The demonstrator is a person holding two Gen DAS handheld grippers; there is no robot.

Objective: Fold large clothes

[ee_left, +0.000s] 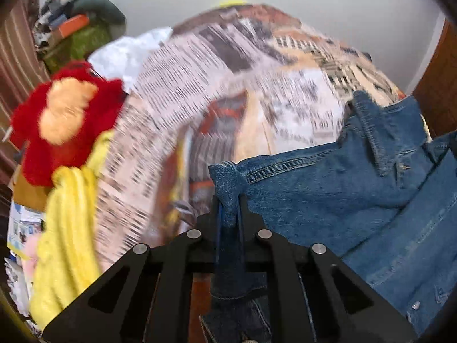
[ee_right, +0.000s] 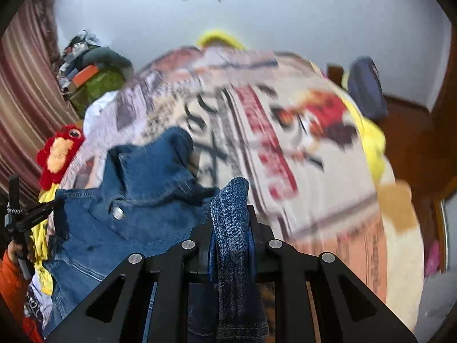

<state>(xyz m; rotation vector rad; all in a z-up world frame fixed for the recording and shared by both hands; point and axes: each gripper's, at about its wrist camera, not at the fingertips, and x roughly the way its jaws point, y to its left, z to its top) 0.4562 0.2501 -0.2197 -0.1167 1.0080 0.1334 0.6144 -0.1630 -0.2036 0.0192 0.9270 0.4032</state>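
Two tongs, each clamped on a bunched fold of the denim jacket [ee_left: 342,188]: our left tongs [ee_left: 230,200] pinch a stitched hem, our right tongs [ee_right: 232,214] a thick woven edge. Its stiff blue cloth with a metal snap button [ee_right: 117,213] hangs over the bed's printed blanket [ee_right: 285,148], smooth and mostly bare rightward. A fuzzy red plush toy [ee_left: 62,120] crowds the left edge.

A bed [ee_right: 328,200] under a printed spread carries the denim jacket [ee_right: 120,228], a red plush [ee_left: 65,120], a yellow cloth [ee_left: 68,228] and a white cloth [ee_left: 128,54] at its edge.
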